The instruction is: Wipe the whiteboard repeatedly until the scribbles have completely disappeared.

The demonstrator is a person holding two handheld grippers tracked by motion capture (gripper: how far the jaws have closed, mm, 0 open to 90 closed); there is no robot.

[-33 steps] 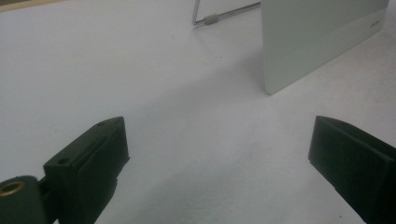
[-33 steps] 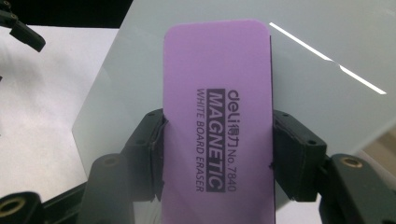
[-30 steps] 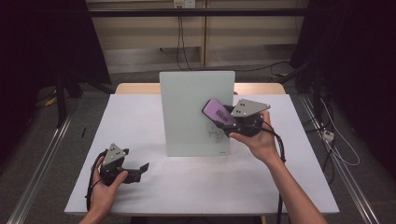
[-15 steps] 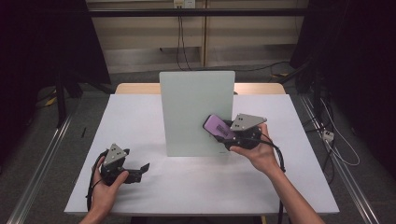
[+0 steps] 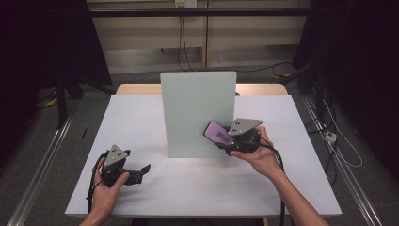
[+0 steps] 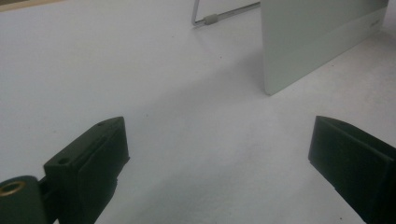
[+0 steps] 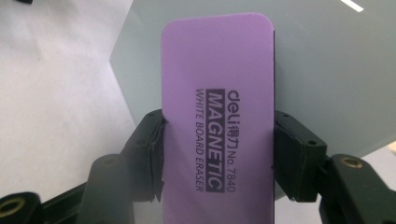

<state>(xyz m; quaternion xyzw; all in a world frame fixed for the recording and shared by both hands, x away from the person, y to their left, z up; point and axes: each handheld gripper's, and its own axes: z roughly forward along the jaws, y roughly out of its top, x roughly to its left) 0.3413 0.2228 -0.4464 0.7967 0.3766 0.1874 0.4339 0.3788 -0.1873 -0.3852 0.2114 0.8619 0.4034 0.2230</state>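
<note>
Right tool [image 5: 225,139] clamps a purple eraser [image 7: 217,116] against the whiteboard [image 5: 197,113].
Left tool [image 5: 141,170] rests agape on the desk [image 5: 188,188].

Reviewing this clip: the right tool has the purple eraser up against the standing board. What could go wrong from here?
1. The whiteboard stands upright on a thin wire stand; pressing the eraser against it might tip or slide it.
2. The right tool grips only the eraser's narrow edges, so a wiping stroke could twist it loose.
3. The left tool sits open, not bracing the board.

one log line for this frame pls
right gripper: shut on eraser, at whiteboard lower right | left gripper: open, resting on table
</note>
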